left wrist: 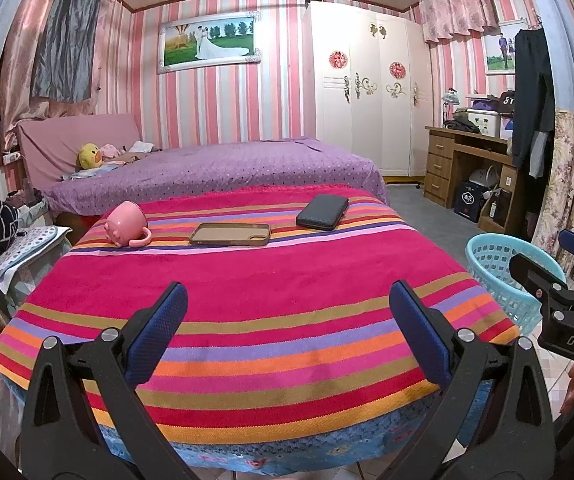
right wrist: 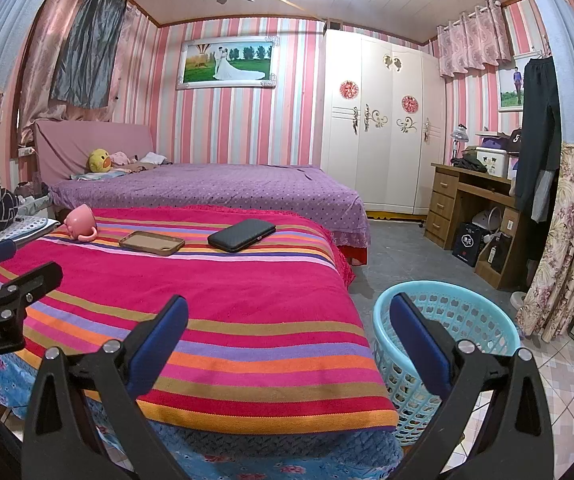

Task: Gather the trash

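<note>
A light blue mesh basket (right wrist: 483, 320) stands on the floor by the right corner of the striped red cloth (right wrist: 227, 300); the part of its inside that shows holds nothing. It also appears at the right in the left wrist view, basket (left wrist: 491, 264). My left gripper (left wrist: 289, 292) hangs open over the near half of the cloth (left wrist: 267, 288), nothing between its fingers. My right gripper (right wrist: 290, 303) is open too, its left finger over the cloth edge and its right finger (right wrist: 419, 340) in front of the basket.
At the far end of the cloth lie a tipped pink mug (left wrist: 125, 224), a brown phone case (left wrist: 229, 234) and a black pouch (left wrist: 322, 212). Behind is a purple bed (left wrist: 227, 168); a wooden desk (right wrist: 471, 200) and wardrobe stand right. Grey floor lies beyond the basket.
</note>
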`<control>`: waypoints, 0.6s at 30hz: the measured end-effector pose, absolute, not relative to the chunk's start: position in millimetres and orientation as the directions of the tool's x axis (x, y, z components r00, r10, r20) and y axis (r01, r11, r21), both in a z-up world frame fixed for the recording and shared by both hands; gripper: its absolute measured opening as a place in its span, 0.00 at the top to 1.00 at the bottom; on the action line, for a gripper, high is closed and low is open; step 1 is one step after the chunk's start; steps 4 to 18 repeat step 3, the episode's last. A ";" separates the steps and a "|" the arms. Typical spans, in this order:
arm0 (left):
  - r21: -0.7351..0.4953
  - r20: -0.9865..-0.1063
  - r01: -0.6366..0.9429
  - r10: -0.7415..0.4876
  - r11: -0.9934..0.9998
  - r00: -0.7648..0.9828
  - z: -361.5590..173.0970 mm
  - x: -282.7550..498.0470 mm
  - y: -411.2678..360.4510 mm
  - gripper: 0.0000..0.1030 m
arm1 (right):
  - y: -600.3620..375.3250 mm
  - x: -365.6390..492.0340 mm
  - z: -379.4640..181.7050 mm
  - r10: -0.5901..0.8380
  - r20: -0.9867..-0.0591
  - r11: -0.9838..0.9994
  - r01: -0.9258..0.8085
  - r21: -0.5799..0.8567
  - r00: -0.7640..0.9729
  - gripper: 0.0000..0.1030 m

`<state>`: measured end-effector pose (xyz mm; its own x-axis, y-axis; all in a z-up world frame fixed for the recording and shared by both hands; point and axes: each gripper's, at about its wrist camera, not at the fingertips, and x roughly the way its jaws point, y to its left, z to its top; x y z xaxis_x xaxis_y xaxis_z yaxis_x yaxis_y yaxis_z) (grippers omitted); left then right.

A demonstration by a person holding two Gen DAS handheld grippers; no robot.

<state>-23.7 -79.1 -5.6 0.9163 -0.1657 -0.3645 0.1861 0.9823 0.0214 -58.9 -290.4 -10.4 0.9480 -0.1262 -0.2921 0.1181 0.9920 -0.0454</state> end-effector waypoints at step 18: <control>0.020 -0.364 0.186 -0.166 0.982 0.916 -5.4 -23.5 -78.5 0.05 | -291.2 -59.0 -9.6 -0.127 -0.292 0.992 0.119 -0.046 0.948 0.04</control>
